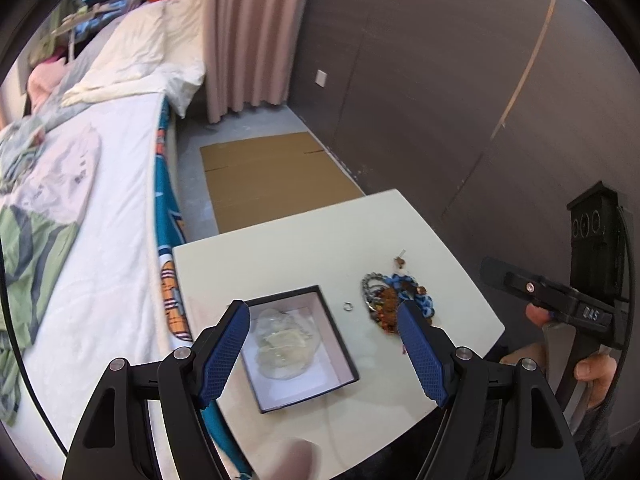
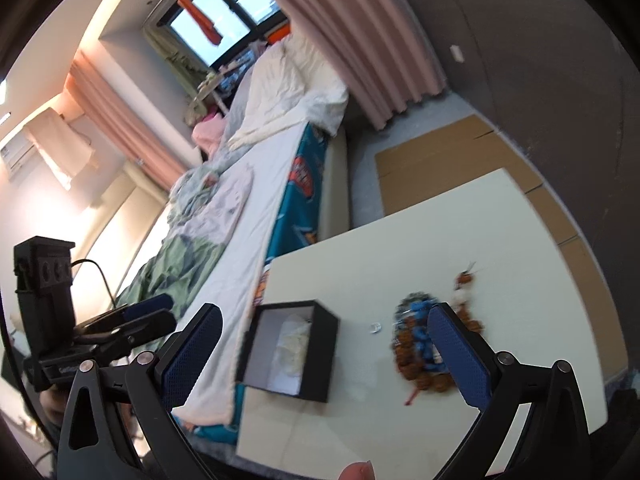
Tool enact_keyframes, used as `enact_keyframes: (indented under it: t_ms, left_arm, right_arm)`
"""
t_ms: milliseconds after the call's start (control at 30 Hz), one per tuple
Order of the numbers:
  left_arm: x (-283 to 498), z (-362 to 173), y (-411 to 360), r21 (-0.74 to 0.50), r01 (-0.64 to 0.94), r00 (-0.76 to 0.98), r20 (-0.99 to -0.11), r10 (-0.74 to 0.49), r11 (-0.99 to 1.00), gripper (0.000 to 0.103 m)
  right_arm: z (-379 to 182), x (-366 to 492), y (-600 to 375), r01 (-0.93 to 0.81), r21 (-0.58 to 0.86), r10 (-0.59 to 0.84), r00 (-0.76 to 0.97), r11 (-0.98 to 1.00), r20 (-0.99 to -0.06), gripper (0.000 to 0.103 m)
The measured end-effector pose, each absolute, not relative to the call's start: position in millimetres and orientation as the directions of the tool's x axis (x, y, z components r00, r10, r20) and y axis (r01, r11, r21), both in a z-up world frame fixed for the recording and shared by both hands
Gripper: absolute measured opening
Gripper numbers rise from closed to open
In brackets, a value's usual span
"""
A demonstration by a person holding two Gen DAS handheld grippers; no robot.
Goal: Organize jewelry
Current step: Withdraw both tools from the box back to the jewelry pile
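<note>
A black open box [image 1: 338, 336] [image 2: 324, 356] with a white lining sits on the white table [image 1: 288, 256] [image 2: 400, 240] and holds a pale translucent beaded piece [image 1: 284, 344] [image 2: 292, 344]. A pile of brown, blue and grey bead strings [image 1: 384, 292] [image 2: 416, 332] lies to its right. A small silver ring [image 1: 347, 306] [image 2: 375, 327] lies between box and pile. My left gripper [image 1: 324, 316] is open above the box. My right gripper [image 2: 324, 320] is open above the table, empty; it also shows at the right edge of the left wrist view [image 1: 492, 270].
A bed [image 1: 100, 208] [image 2: 248, 184] with white sheet, pillows and clothes runs along the table's left side. Flattened cardboard [image 1: 276, 176] [image 2: 448, 160] lies on the floor beyond the table. A dark wall [image 1: 440, 80] stands to the right. A pink curtain [image 1: 248, 32] hangs behind.
</note>
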State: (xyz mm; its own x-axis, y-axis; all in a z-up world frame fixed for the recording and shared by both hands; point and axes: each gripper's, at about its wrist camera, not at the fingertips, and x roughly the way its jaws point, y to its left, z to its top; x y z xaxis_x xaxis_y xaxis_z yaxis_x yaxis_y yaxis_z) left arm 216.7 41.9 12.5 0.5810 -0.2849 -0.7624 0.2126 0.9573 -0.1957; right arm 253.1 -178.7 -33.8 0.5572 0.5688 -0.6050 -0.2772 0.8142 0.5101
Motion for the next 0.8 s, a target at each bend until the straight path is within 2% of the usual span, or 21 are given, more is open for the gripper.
enact_keyframes:
  t_ms: [300, 600, 667, 800]
  left_arm:
    - [234.9, 1.3, -5.1, -0.186, 0.276, 0.531, -0.788, -0.311, 0.943, 0.077]
    - [264.4, -29.9, -55.7, -0.243, 0.296, 0.425, -0.832, -0.355, 0.924, 0.076]
    - [269.3, -38.3, -67.3, -0.249, 0.307, 0.403, -0.84, -0.363, 0.918, 0.07]
    - [279.8, -58.5, -86.1, -0.261, 0.305, 0.337, -0.87, -0.36, 0.916, 0.05]
  right_arm:
    - [-41.5, 256.4, -215.1, -0.228, 0.43, 0.482, 0.529, 0.873, -0.698, 0.103]
    - [-60.2, 258.5, -269.2, -0.145, 0.446, 0.451, 0.528, 0.883, -0.72, 0.103]
    - [-65.5, 259.4, -279.5, -0.128, 0.449, 0.445, 0.522, 0.884, -0.728, 0.102]
    - [-72.2, 261.2, -294.8, -0.109, 0.464, 0.451, 0.507, 0.879, -0.735, 0.091]
